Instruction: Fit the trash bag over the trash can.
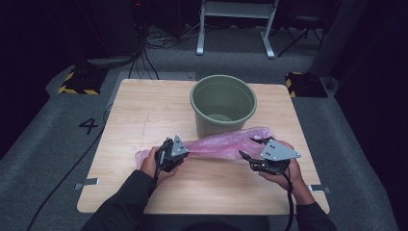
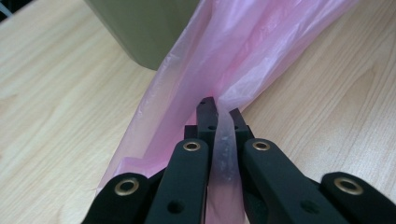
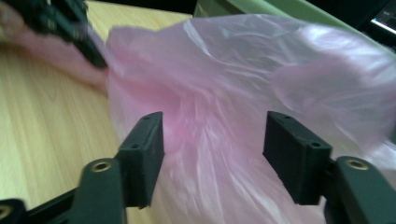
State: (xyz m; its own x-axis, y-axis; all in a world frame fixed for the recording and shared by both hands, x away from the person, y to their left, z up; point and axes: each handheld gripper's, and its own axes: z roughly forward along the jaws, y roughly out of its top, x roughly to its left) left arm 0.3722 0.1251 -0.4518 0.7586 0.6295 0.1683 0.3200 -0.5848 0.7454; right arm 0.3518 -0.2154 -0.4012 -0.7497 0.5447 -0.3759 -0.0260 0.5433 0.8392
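One round olive-green plastic bucket stands at the far middle of the single light wooden worktop. One crumpled pink translucent plastic bag lies near it. Two black hand-held tools: left tool, right tool.

Far end of pink bag cut off by top edge in left gripper view. Bin seen as lower wall alone, rim cut off. Left gripper blurred in right gripper view. Bin contents too indistinct to be identified.
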